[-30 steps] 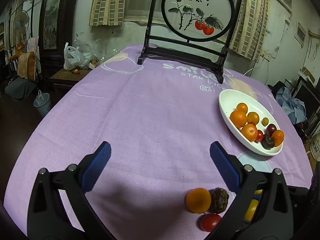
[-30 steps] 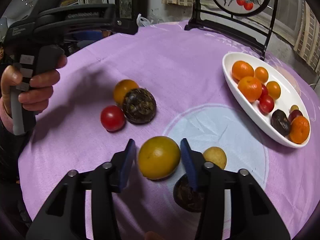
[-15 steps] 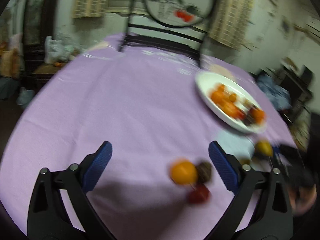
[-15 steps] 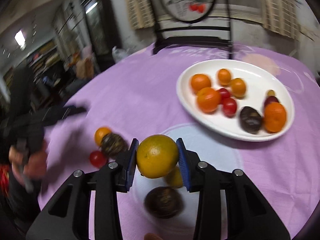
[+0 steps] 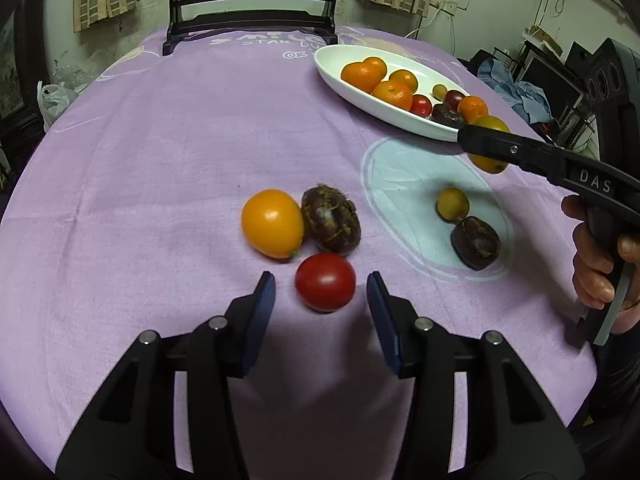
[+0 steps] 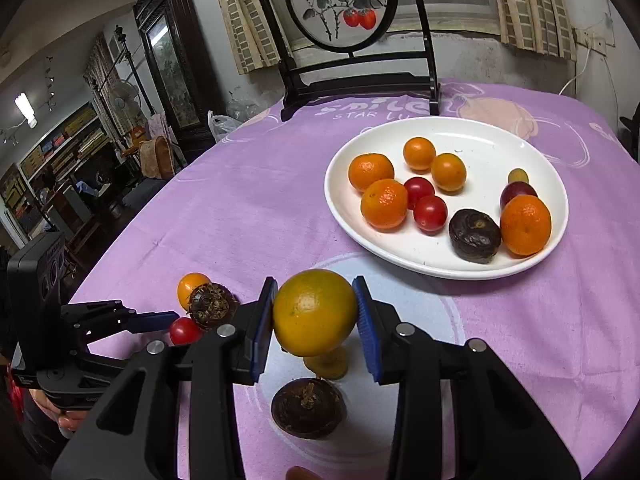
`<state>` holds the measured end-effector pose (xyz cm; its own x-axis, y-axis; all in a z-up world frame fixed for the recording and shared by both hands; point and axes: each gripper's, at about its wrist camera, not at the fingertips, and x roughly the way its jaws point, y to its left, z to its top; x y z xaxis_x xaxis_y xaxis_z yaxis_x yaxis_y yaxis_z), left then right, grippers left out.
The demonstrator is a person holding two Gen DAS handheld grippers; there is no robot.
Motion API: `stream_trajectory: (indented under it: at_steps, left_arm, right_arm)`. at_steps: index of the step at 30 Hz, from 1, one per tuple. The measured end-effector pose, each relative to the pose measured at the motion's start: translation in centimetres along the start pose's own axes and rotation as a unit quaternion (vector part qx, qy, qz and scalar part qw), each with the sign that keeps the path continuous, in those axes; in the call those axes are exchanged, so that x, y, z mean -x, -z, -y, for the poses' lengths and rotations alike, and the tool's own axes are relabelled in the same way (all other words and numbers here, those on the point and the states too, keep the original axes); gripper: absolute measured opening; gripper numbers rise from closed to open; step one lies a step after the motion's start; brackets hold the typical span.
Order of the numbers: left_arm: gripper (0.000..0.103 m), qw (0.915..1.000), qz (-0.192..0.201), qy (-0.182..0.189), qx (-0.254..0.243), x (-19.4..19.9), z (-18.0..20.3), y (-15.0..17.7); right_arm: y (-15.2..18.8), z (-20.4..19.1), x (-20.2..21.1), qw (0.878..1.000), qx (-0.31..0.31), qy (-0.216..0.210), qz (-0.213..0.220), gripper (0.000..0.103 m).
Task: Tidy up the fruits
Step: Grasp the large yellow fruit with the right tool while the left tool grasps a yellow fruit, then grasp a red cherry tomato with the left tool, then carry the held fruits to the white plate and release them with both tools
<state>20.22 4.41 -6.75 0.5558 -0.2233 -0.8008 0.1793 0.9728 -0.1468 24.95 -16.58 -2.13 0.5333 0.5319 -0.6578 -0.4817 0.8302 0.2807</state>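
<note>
We hold the round, firm orange squeezed by its sides in our right gripper, while our left gripper waits wide around the smooth, squishy cherry tomato.

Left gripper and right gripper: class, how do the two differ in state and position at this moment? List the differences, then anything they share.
The left gripper is open, its fingers either side of the red tomato without touching it; the right gripper is shut on the yellow-orange citrus. The left gripper sits low at the purple tablecloth; the right gripper holds its fruit lifted, short of the white plate. Both have blue-padded black fingers.
</note>
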Motion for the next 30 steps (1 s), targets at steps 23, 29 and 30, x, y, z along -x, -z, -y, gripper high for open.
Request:
stream_trajectory:
  at_steps: [23, 29, 30]
  left_arm:
    - [0.031, 0.9983, 0.029, 0.044, -0.026, 2.3, 2.5, -1.3]
    - [0.031, 0.9950, 0.072, 0.044, -0.053, 1.9, 5.2, -6.9]
    - [0.031, 0.9948, 0.075, 0.042, -0.055, 1.7, 5.4, -7.9]
  right_arm:
    - [-0.3, 0.0, 0.1, 0.998, -0.012, -0.060, 0.003, 0.039]
    - [-1.7, 4.7, 3.1, 0.990, -0.076, 0.030, 0.112, 0.039]
    - [-1.9, 5.4, 3.5, 0.987, -0.083, 0.047, 0.127, 0.039]
